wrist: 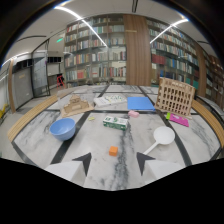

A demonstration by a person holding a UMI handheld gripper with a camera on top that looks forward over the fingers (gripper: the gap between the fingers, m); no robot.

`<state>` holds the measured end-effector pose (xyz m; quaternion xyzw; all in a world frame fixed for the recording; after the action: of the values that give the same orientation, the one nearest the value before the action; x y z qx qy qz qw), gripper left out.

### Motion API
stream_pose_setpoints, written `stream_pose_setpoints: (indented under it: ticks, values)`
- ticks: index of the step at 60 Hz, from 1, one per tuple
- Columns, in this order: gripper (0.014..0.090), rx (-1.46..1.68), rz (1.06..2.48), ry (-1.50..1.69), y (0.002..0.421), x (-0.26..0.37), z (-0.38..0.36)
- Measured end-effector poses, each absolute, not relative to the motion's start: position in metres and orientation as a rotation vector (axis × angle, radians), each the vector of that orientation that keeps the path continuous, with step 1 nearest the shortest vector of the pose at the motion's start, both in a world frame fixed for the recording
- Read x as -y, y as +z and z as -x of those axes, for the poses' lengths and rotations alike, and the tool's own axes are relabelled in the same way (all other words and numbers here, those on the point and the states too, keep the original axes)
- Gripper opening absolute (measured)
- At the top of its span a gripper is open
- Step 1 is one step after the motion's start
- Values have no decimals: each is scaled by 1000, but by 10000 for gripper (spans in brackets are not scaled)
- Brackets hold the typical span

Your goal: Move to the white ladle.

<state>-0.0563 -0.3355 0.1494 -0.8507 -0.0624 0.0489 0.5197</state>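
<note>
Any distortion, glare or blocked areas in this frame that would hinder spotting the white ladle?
Gripper view: strong fisheye bending, with dark vignette corners; ceiling light strips glare overhead; the gripper body blacks out the bottom; its fingers are open with nothing between them; the white ladle reads clearly against the marble table.

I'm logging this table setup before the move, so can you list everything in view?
white ladle: 1, white, just ahead of the right finger
orange cube: 1, orange, between and just beyond the fingertips
blue bowl: 1, blue, ahead to the left
carton: 1, green and white, mid-table
blue sheet: 1, blue, far side
wooden crate: 1, light wood, far right
pink pad: 1, pink, before the crate
table: 1, marbled white with dark stripes
claw: 1, dark fingertips, open, holding nothing
</note>
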Motion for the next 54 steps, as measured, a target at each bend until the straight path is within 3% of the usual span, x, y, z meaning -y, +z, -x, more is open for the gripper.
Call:
stream_pose_setpoints:
  ticks: [31, 54]
  values:
    - [860, 78, 2143, -15, 95, 377, -31]
    - [860, 39, 2177, -113, 80, 304, -120]
